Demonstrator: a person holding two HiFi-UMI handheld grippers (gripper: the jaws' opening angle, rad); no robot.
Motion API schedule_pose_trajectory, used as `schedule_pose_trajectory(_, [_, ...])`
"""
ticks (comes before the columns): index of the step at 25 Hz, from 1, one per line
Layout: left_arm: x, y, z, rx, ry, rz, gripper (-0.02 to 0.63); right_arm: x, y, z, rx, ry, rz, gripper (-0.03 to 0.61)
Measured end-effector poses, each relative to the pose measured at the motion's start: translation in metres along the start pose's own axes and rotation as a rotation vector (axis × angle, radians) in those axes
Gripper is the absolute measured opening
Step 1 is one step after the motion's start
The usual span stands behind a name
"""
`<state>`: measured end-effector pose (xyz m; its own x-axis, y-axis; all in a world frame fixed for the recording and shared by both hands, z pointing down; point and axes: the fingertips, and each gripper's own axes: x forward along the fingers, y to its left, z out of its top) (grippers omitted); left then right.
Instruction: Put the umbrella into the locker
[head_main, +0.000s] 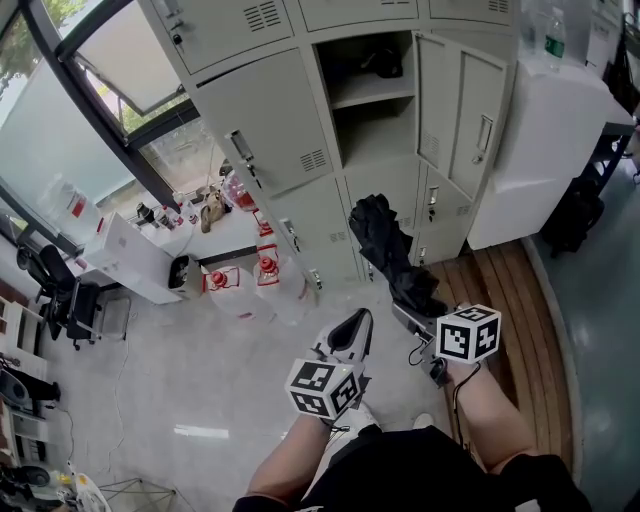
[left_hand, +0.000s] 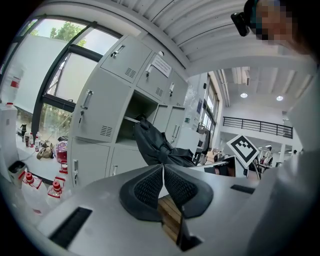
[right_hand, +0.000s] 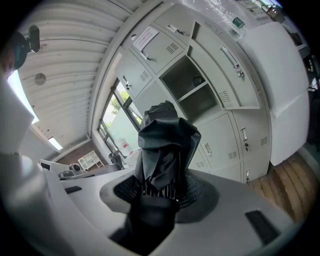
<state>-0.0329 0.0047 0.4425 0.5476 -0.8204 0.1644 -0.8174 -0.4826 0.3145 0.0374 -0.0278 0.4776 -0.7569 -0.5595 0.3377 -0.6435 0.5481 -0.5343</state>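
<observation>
A folded black umbrella (head_main: 392, 252) is clamped in my right gripper (head_main: 418, 315) and points up toward the lockers; in the right gripper view the umbrella (right_hand: 162, 150) fills the space between the pads. The open locker (head_main: 372, 95) has a shelf and a dark item on the upper level; its door (head_main: 440, 105) swings to the right. It also shows as the open locker (right_hand: 192, 90) and the open locker (left_hand: 140, 107). My left gripper (head_main: 352, 335) is shut and empty, lower left of the umbrella (left_hand: 157, 145), with its pads (left_hand: 150, 187) touching.
Closed grey locker doors (head_main: 265, 130) stand left of the open one. A white box (head_main: 130, 260), red-and-white bottles (head_main: 265, 270) and clutter lie on the floor at the left. A white cabinet (head_main: 545, 150) stands right, above a wooden platform (head_main: 515, 300). The person's legs (head_main: 400, 470) are below.
</observation>
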Motion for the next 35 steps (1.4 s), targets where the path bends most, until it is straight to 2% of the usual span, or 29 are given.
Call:
schedule_pose_trajectory(18, [-0.008, 0.073, 0.010, -0.008, 0.019, -0.102, 0.021, 0.066, 0.020, 0.003, 0.043, -0.047, -0.089, 0.236])
schedule_pose_trajectory(25, [-0.014, 0.080, 0.013, -0.016, 0.015, -0.124, 0.021, 0.074, 0.029, -0.001, 0.048, -0.049, -0.107, 0.236])
schedule_pose_trajectory(35, [-0.019, 0.087, 0.018, -0.010, 0.004, -0.113, 0.021, 0.083, 0.032, 0.004, 0.040, -0.039, -0.098, 0.236])
